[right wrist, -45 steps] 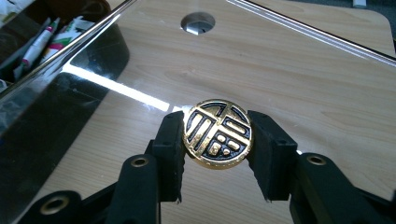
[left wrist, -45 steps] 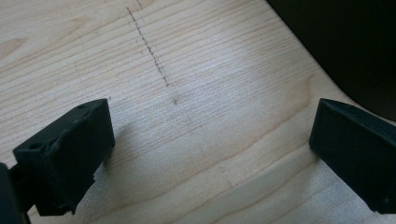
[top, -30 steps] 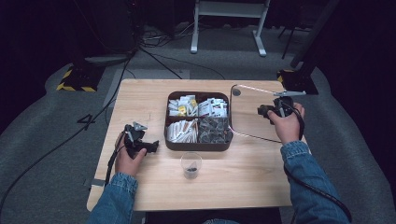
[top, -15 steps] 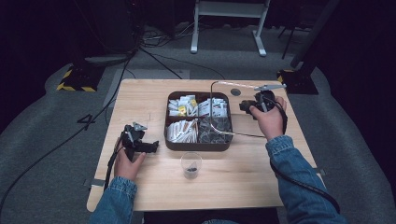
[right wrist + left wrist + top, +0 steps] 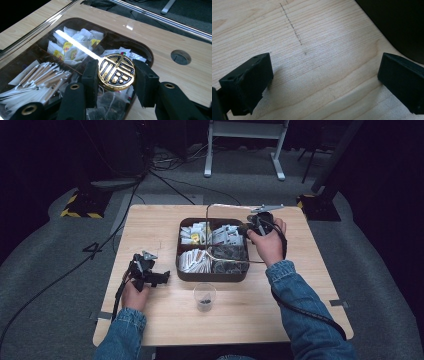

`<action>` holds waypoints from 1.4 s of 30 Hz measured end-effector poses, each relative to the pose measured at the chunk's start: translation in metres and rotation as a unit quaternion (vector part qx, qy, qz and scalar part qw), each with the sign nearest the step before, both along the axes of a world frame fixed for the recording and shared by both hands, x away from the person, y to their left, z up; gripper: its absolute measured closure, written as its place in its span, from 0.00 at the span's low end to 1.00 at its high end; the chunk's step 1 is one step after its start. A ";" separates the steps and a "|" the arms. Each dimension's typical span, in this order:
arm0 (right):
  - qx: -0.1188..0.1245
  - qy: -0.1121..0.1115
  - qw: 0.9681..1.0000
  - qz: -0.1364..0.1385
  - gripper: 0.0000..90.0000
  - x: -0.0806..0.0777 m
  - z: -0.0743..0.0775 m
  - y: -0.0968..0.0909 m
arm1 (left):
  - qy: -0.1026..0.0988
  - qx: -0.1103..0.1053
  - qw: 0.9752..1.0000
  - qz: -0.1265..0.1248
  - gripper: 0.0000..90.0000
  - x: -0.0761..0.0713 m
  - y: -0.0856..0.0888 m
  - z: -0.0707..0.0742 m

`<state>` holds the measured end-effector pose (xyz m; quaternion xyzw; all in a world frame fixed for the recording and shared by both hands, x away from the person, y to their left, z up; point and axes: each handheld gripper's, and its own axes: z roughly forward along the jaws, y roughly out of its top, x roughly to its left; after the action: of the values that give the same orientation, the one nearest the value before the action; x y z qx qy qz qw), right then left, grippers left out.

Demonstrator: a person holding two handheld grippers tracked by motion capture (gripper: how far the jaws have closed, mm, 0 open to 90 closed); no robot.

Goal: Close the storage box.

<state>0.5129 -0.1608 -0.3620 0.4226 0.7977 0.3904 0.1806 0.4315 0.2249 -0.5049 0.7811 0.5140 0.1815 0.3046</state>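
The clear lid (image 5: 227,235) is hanging over the dark compartment box (image 5: 212,274), carried by its round gold knob (image 5: 116,71), and the right gripper (image 5: 115,75) is clamping that knob with its fingers (image 5: 90,80) pressing on either side, as the right gripper view is showing. The lid is looking like a stiff, glassy, metal-rimmed sheet, probably fairly light but brittle and slick, so I am judging the knob to be the only sensible place to take hold; gripped at a single point, the sheet is likely wanting to swing or tilt, and a knock on the box wall could chip it. Beneath it the box is holding white sachets (image 5: 67,47), paper stick packets (image 5: 37,77) and mesh tea bags (image 5: 110,105) in separate compartments. Just in front of the box a small clear cup (image 5: 204,296) is standing on the counter (image 5: 150,225). Further out, the left gripper (image 5: 324,75) is hovering low over bare wood beside the box, its fingers (image 5: 249,82) spread wide and holding nothing
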 end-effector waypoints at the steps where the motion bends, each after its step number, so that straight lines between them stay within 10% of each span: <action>1: -0.002 0.000 1.000 0.002 0.66 0.001 0.000 0.004 | 0.000 0.001 1.000 -0.006 0.00 0.000 0.001 0.000; 26: -0.012 0.005 1.000 0.009 0.65 0.007 0.000 0.055 | 0.000 0.000 1.000 -0.007 0.00 0.000 0.002 0.000; 42: -0.029 0.020 0.999 0.015 0.65 0.010 -0.032 0.083 | -0.001 0.001 1.000 -0.003 0.00 0.001 0.003 0.000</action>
<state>0.5229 -0.0777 -0.3935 0.4131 0.8181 0.3616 0.1711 0.4323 0.2282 -0.5050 0.7827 0.5114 0.1820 0.3046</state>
